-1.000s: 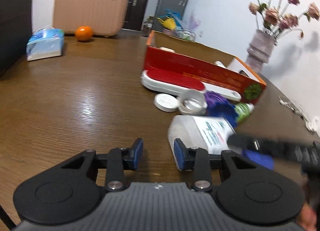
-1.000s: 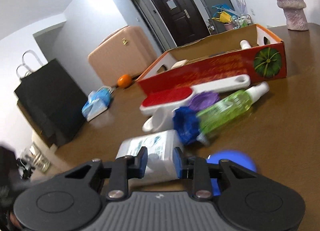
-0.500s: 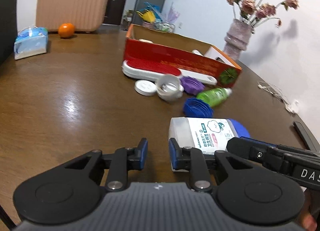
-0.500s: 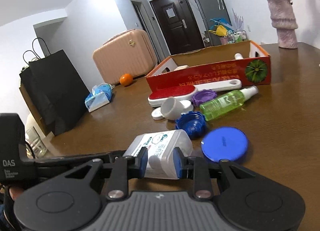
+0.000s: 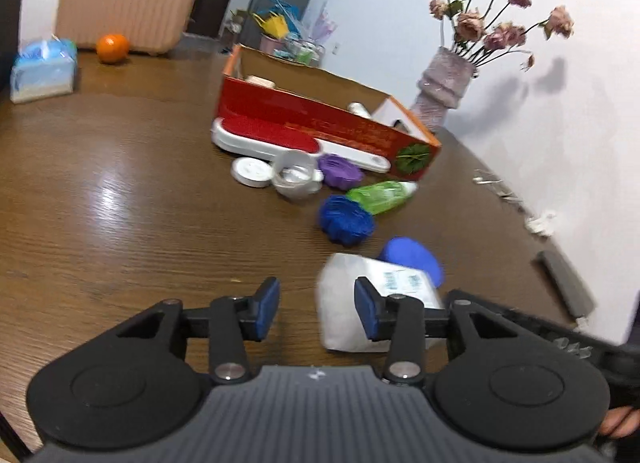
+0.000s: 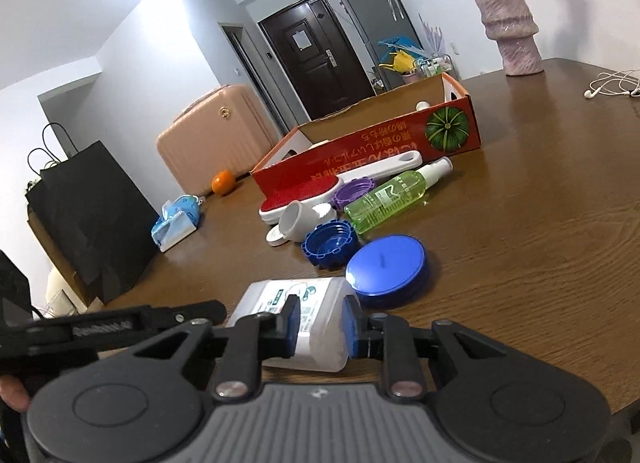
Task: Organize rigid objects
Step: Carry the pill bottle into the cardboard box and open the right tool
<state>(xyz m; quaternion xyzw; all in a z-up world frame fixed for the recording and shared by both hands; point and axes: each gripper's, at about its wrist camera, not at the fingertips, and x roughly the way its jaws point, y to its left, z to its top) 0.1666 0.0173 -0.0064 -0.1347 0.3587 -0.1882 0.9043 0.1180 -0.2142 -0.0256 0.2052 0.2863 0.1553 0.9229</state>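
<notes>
left gripper (image 5: 316, 313) wider than before

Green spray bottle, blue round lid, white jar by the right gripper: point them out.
green spray bottle (image 6: 390, 195): right wrist view, on its label.
blue round lid (image 6: 386, 263): right wrist view, centre of its flat top.
white jar (image 6: 297, 295): right wrist view, on its printed label, ahead of the fingers.
</notes>
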